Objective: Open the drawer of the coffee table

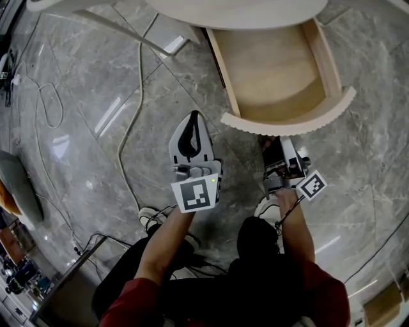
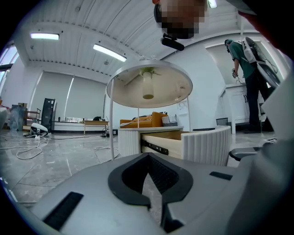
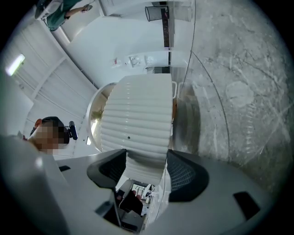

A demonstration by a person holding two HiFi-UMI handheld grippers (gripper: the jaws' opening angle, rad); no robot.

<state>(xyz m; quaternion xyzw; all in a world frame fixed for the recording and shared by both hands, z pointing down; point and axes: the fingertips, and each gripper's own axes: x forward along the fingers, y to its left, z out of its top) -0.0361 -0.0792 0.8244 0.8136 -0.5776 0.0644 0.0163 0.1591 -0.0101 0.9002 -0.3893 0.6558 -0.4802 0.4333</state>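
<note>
The coffee table's drawer (image 1: 275, 70) stands pulled out from under the round top (image 1: 243, 13), its pale wooden inside bare. Its curved ribbed front (image 1: 287, 118) faces me. My right gripper (image 1: 275, 139) reaches under that front, and in the right gripper view the ribbed front (image 3: 138, 119) fills the gap between the pads of the right gripper (image 3: 146, 165). My left gripper (image 1: 194, 115) hangs over the marble floor to the left of the drawer, jaws closed tip to tip with nothing in them. From the left gripper (image 2: 148, 158) the open drawer (image 2: 204, 144) shows ahead on the right.
Cables (image 1: 131, 128) trail across the marble floor at the left. A grey cushion (image 1: 16, 185) lies at the left edge and a dark box (image 1: 70, 287) at the bottom left. My shoes (image 1: 153, 217) are below the grippers. A person in green (image 2: 245, 69) stands far off.
</note>
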